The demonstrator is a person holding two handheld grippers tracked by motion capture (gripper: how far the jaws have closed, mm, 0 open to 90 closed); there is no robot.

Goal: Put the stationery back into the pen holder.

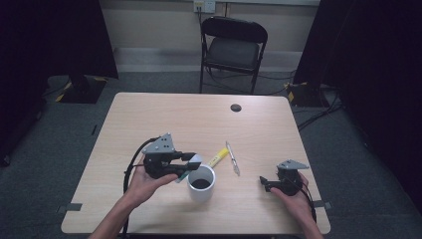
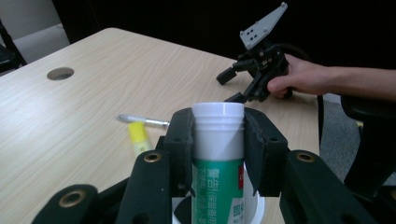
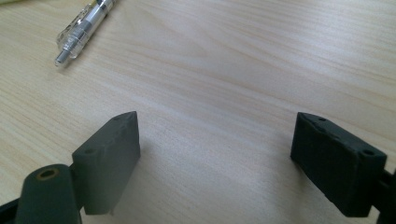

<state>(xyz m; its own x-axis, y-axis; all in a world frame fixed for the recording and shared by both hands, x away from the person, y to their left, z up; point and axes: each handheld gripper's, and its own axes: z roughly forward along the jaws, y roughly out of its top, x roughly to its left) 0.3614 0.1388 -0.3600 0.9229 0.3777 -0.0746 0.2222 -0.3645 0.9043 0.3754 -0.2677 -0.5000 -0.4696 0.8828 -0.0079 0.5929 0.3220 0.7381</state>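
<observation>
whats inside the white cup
From above the white cup looks dark inside. The green tube, clamped in the left gripper, hangs over its rim and covers the bottom.

One tube [image 2: 218, 154], cup [image 1: 201, 183], pen [image 1: 232, 158], highlighter [image 1: 218, 157]

this looks like a lab or recording room set up in an office-type space. a light wood tabletop [image 1: 149, 114] with a cable hole [image 1: 236, 107] stands on grey carpet [image 1: 348, 164]. black curtains [image 1: 54, 35] hang at the far left and right. 1 black folding chair [image 1: 234, 47] sits against the far wall under a wall socket [image 1: 204, 5], cables trail over the floor, and yellow-black tape [image 1: 63, 92] marks it.
</observation>
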